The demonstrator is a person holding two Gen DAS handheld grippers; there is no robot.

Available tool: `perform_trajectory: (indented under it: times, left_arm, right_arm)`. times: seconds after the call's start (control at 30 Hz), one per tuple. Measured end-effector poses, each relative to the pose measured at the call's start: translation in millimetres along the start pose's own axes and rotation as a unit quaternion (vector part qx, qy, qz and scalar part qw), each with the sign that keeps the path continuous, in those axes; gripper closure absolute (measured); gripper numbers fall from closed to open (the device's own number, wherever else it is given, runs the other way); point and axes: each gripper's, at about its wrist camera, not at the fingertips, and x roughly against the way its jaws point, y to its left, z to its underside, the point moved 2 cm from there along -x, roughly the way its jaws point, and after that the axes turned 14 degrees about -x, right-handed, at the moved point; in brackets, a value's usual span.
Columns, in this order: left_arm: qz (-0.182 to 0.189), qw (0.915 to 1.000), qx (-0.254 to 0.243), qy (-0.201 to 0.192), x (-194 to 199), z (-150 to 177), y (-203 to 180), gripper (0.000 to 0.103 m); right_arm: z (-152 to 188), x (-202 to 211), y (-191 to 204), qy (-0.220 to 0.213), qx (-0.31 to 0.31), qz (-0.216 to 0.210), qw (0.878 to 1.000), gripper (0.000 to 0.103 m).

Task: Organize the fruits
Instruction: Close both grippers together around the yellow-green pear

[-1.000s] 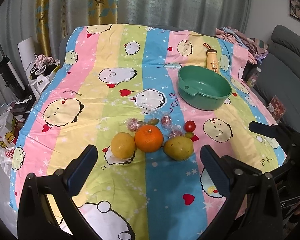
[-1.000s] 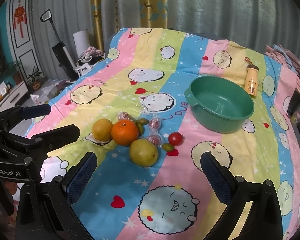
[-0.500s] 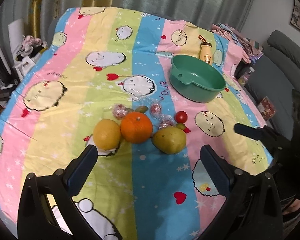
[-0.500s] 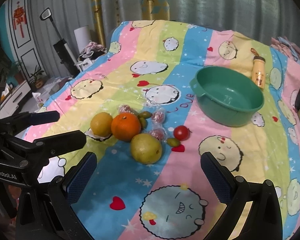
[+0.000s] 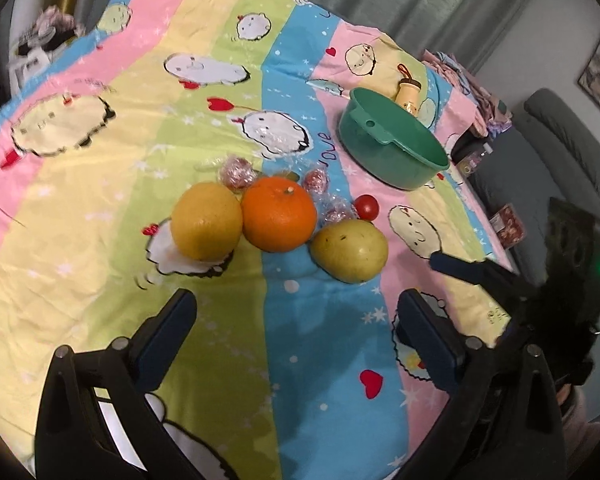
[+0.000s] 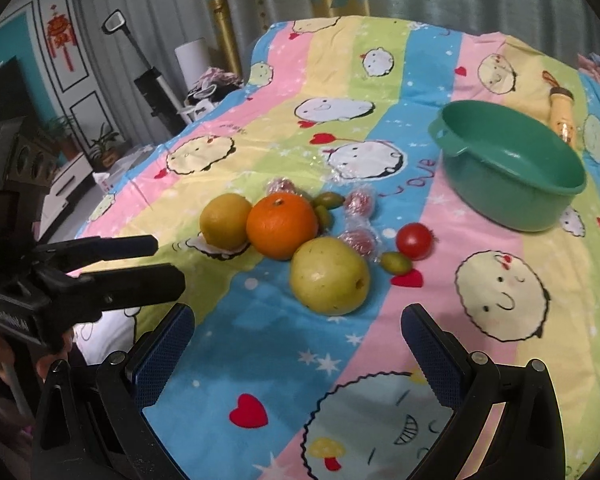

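Glossy green plastic basin [image 6: 512, 184]; soft matt printed cloth bedsheet [image 6: 400, 80]; dimpled orange [image 6: 282, 226]; crinkly clear-wrapped sweets [image 6: 358, 240]; textured blue fingers [image 6: 164, 360].

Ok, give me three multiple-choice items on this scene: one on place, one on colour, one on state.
1. The orange lies between the yellow citrus and:
A. the bottle
B. the pear
C. the curtain

2. The basin is:
A. green
B. red
C. white

3. The left gripper and right gripper are:
A. both holding fruit
B. both open, empty
C. one shut

Answers: 1 B, the pear sits on the orange's other side. 2 A, its wall is green. 3 B, wide gaps show only cloth between the pads.
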Motion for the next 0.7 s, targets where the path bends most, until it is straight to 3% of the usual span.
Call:
perform_trajectory:
  times: [0.23, 0.33, 0.57, 0.7]
  left_arm:
    - [0.061, 0.9981, 0.003, 0.004, -23.4, -9.3, -13.4, 0.015]
    - [0.071, 0.9974, 0.007, 0.008, -37.0, -16.5, -16.4, 0.018]
    - [0.090, 0.9952, 0.024, 0.030, -65.9, -24.1, -17.4, 0.024]
    - [0.097, 0.9943, 0.029, 0.034, -74.9, -29.3, -16.8, 0.030]
  right_arm:
    - [2.8, -21.3, -19.1, 0.006, -0.014, -0.019, 1.000, 0.007]
    - [3.3, -31.9, -28.1, 0.013, -0.029, -0.033, 0.999, 0.015]
    - [-8.1, -46.9, -36.0, 0.012, -0.028, -0.043, 0.999, 0.018]
    - [-14.9, -56.8, -36.3, 0.030, -0.025, -0.065, 0.997, 0.036]
